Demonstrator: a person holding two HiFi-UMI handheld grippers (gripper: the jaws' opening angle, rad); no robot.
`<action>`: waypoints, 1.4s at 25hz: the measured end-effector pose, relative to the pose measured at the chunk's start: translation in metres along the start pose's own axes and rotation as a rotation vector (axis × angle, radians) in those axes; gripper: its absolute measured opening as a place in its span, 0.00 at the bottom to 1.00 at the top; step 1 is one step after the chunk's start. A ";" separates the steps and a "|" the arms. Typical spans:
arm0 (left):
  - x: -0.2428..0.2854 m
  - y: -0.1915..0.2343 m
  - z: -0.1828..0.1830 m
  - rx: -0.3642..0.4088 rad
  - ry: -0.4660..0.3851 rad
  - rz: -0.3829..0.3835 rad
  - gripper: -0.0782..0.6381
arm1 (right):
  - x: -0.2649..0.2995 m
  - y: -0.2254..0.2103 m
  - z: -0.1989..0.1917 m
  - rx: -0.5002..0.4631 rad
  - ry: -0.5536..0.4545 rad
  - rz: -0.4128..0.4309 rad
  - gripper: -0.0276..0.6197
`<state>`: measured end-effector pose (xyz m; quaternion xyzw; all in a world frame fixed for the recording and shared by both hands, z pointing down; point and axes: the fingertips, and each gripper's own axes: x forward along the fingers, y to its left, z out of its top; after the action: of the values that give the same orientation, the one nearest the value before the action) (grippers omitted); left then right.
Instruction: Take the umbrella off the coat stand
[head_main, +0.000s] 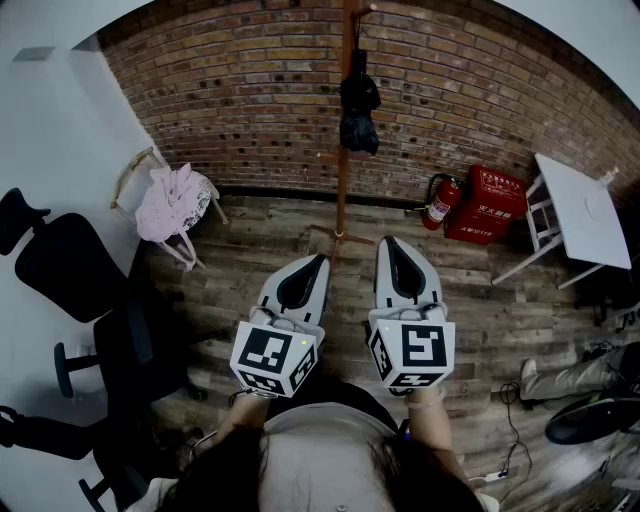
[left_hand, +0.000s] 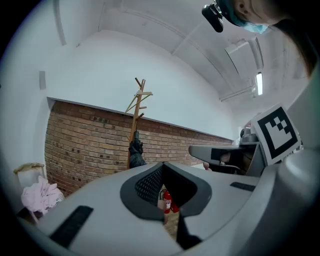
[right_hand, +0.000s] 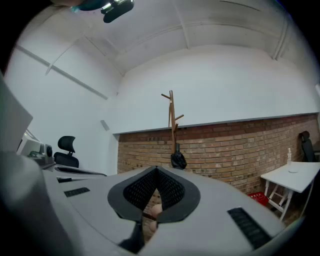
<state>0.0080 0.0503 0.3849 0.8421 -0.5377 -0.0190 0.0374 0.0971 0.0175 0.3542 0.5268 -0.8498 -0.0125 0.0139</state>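
Okay, left gripper (head_main: 316, 264) and right gripper (head_main: 389, 245) are both pinched shut and empty. The umbrella (head_main: 358, 112) hangs on the coat stand (head_main: 342, 190) at 12 o'clock, well apart from you. Reach in shut and you'll likely knock it. Yank sideways and the thin stand may tip.
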 end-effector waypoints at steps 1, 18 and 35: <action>0.003 0.002 0.000 0.000 0.000 -0.005 0.12 | 0.004 0.000 0.000 0.001 0.000 -0.001 0.10; 0.055 0.056 0.008 -0.018 0.013 -0.045 0.12 | 0.080 -0.007 0.005 -0.045 0.024 -0.041 0.10; 0.090 0.118 0.006 0.000 0.049 -0.102 0.12 | 0.145 0.001 0.011 -0.073 0.019 -0.116 0.10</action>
<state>-0.0615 -0.0812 0.3895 0.8685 -0.4932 -0.0002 0.0498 0.0315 -0.1122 0.3447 0.5746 -0.8165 -0.0393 0.0404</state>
